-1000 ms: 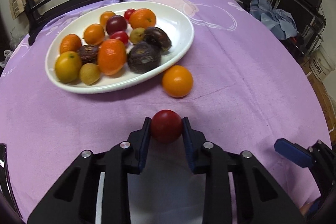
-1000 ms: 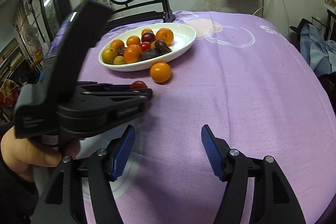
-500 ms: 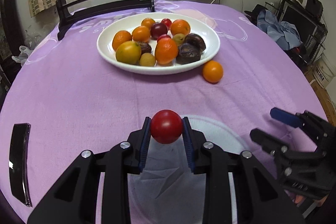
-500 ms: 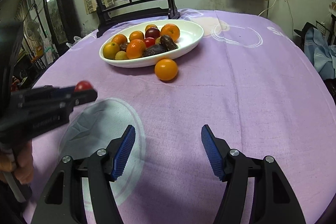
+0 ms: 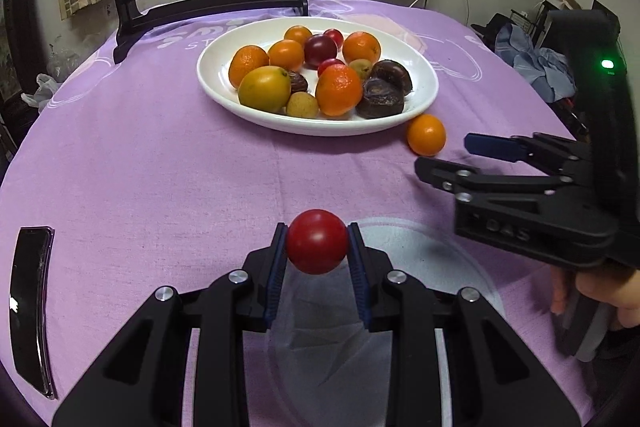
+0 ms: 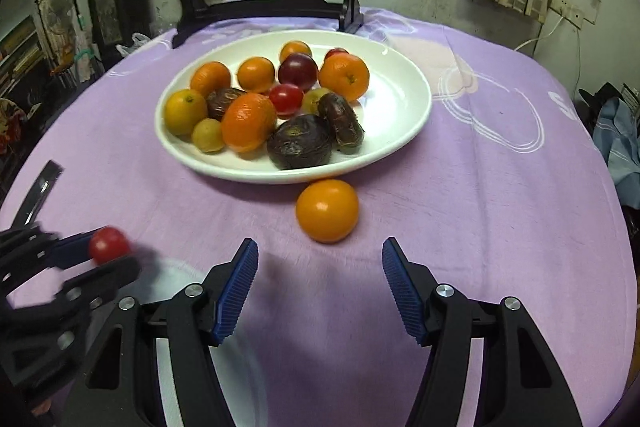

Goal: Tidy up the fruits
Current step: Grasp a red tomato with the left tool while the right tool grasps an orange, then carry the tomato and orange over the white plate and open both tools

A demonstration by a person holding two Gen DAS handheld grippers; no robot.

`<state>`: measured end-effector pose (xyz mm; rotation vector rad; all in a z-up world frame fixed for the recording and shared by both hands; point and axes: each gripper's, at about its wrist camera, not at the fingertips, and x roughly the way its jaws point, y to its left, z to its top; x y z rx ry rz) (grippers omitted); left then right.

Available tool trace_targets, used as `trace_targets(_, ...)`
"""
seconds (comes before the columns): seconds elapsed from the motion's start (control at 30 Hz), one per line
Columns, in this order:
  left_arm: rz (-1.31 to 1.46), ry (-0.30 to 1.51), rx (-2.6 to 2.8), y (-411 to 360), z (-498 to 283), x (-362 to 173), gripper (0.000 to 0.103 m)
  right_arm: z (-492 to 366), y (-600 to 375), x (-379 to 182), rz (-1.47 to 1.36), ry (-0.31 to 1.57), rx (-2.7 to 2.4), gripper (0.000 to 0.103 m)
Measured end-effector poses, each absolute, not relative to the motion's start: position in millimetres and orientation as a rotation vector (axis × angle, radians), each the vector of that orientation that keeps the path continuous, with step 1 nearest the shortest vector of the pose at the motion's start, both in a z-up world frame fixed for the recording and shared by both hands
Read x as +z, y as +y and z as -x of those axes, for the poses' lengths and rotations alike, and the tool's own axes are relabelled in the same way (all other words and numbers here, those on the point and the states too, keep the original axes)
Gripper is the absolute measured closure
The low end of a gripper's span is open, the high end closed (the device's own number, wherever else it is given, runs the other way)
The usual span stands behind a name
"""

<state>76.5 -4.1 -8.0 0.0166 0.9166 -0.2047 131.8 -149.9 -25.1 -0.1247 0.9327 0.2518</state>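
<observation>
Red tomato (image 5: pixel 317 241) sits clamped in the left gripper (image 5: pixel 317 247), its underside hidden; round, no clear axis. Right gripper (image 6: pixel 320 285) gapes near the orange (image 6: pixel 327 210).

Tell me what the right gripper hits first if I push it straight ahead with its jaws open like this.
Most likely the loose orange on the cloth: it lies just ahead of the right gripper, roughly centred between its open jaws. The white plate comes right behind it. Depth is approximate through the fisheye.

I can read faint embossed digits, seemingly "045", on the black plastic right gripper (image 5: pixel 444 163); white lettering on the purple tablecloth (image 5: pixel 192 41), behind the white oval plate (image 5: pixel 224 95), starts "smi" and is otherwise illegible.
</observation>
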Motion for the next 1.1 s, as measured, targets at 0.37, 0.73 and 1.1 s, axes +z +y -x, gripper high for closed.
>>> trace_targets(0.37,-0.012,0.937,-0.212,-6,-78,-11,0.074,-151,-145,-36,0.088,0.945,0.225,0.059)
trace_targets(0.73,0.011,0.953,-0.202,-1,-82,-14,0.074,-106,-155,-20,0.071,0.895,0.25,0.066)
trace_targets(1.1,0.064,0.898,-0.227,7,-90,22,0.074,-86,-174,34,0.047,0.765,0.311,0.067)
